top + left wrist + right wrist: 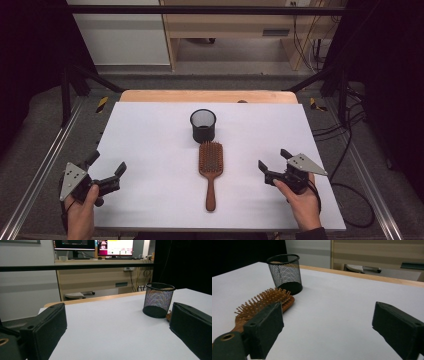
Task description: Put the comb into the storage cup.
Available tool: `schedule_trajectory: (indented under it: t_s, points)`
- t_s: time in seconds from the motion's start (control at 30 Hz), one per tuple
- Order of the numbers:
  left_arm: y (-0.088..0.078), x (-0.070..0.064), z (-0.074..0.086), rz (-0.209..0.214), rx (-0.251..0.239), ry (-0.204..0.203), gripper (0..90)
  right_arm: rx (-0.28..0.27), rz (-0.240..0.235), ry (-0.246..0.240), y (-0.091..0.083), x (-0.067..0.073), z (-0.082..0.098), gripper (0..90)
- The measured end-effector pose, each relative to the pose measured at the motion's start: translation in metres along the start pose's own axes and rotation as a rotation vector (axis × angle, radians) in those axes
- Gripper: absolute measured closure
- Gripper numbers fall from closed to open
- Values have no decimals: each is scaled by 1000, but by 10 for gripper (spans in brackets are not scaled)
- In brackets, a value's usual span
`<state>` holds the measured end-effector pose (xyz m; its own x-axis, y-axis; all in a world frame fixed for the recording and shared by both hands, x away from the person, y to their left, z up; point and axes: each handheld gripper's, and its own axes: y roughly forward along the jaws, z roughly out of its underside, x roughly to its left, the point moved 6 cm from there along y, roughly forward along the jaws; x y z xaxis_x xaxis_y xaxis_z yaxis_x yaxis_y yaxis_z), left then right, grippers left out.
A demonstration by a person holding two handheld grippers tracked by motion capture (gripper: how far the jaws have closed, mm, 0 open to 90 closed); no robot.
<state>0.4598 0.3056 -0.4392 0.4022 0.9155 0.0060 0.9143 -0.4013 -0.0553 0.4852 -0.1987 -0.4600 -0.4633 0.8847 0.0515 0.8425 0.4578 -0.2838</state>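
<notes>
A wooden paddle hairbrush (210,170) with a reddish-brown oval head and a slim rounded handle lies flat on the white rectangular tabletop (150,150), bristle side up. Its bristles are short wooden pins set in tidy rows across the head. The handle points toward the person; the head points away, its top edge just beside a small black wire-mesh cylindrical cup (203,125) that stands upright at mid-table. In the right gripper view the wooden pins (262,302) stand up in a dense bed, and the cup (285,272) shows its see-through mesh wall and dark solid base.

The left gripper (106,171), held in the person's left hand (82,207), sits near the table's front left corner, jaws spread wide with nothing between them. The right gripper (274,161), held in the right hand (300,200), sits to the right of the brush, well apart from it, jaws likewise spread and empty.
</notes>
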Motion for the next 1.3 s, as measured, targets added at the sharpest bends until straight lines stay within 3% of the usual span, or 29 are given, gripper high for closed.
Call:
schedule_trajectory:
  t_s: [0.13, 0.27, 0.4, 0.43, 0.47, 0.5, 0.53, 0.57, 0.67, 0.7, 0.73, 0.83, 1.03, 1.3]
  points:
    - [1, -2, 0, 2, 3, 7, 14, 14, -40, -13, 3, 9, -1, 207]
    - [1, -4, 1, 8, 6, 13, 15, 39, -88, -49, 8, 30, -5, 426]
    - [2, -4, 1, 5, 7, 5, 16, 59, -167, -95, 15, 57, -7, 619]
    - [2, -4, 2, 3, 9, 6, 16, 65, -189, -110, 18, 66, -6, 664]
    - [2, -4, 2, 3, 9, 6, 16, 65, -189, -110, 18, 66, -6, 664]
    - [2, -4, 3, 0, 15, 9, 16, 90, -231, -156, 25, 88, -4, 743]
    - [2, -4, 3, 0, 15, 9, 17, 90, -231, -156, 25, 88, -4, 743]
    - [2, -4, 4, -2, 18, 10, 17, 113, -274, -200, 32, 110, 1, 803]
    - [2, -4, 4, -2, 17, 11, 17, 141, -325, -241, 37, 134, 5, 854]
    - [2, -4, 4, -2, 17, 11, 17, 141, -325, -241, 37, 134, 5, 854]
    - [2, -4, 4, 0, 17, 12, 17, 164, -358, -263, 41, 150, 9, 883]
    - [2, -5, 4, 2, 20, 18, 17, 192, -387, -287, 43, 164, 14, 900]
    - [2, -5, 3, 4, 18, 20, 17, 240, -419, -303, 48, 182, 21, 900]
    - [3, -7, 4, 7, 25, 38, 17, 313, -443, -325, 52, 193, 29, 900]
